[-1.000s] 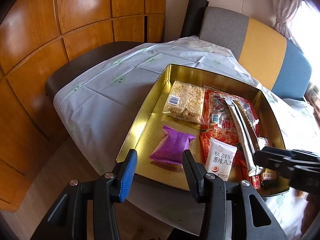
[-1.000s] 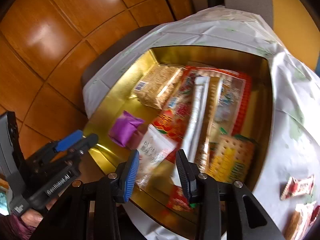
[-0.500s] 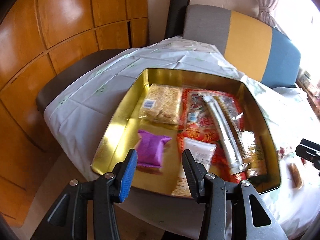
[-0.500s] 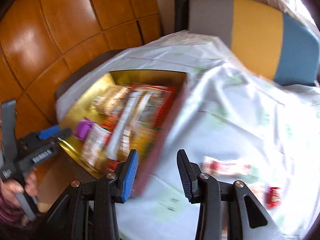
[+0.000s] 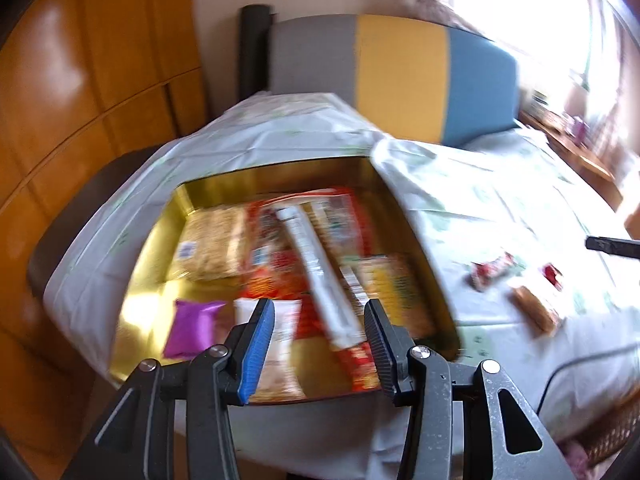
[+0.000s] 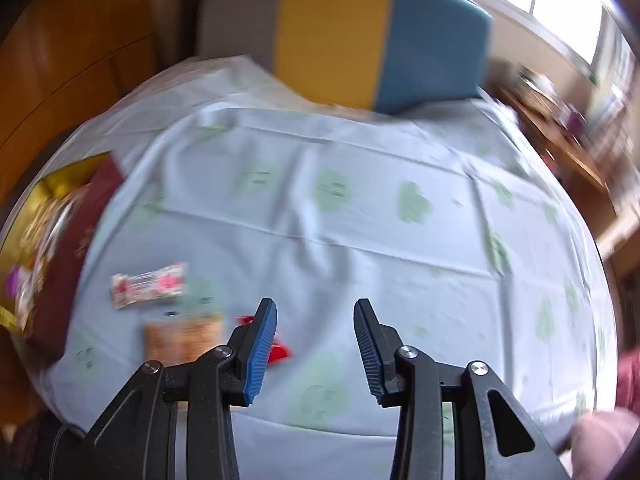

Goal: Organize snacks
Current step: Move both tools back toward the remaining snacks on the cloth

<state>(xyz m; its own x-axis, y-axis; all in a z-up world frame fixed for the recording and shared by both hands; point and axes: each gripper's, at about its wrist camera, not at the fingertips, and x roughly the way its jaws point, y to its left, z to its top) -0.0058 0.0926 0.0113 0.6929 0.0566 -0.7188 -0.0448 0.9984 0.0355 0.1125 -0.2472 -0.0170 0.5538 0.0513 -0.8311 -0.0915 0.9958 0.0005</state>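
Gold tin [image 6: 60, 178] cut off at left edge, snacks [image 5: 304, 264] motion-blurred

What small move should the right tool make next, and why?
Probably lower the right tool onto the small red snack beside its blue finger: the tool is open and empty, and three snacks lie on the tablecloth outside the gold tin.

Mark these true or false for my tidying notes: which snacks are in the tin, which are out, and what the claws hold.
1. The purple packet lies inside the gold tin. True.
2. Every snack is already in the tin. False: a pink-and-white bar, a brown cracker pack and a small red sweet lie on the tablecloth.
3. The right claw holds the red sweet. False: nothing is between its fingers.
4. The left claw is empty. True.
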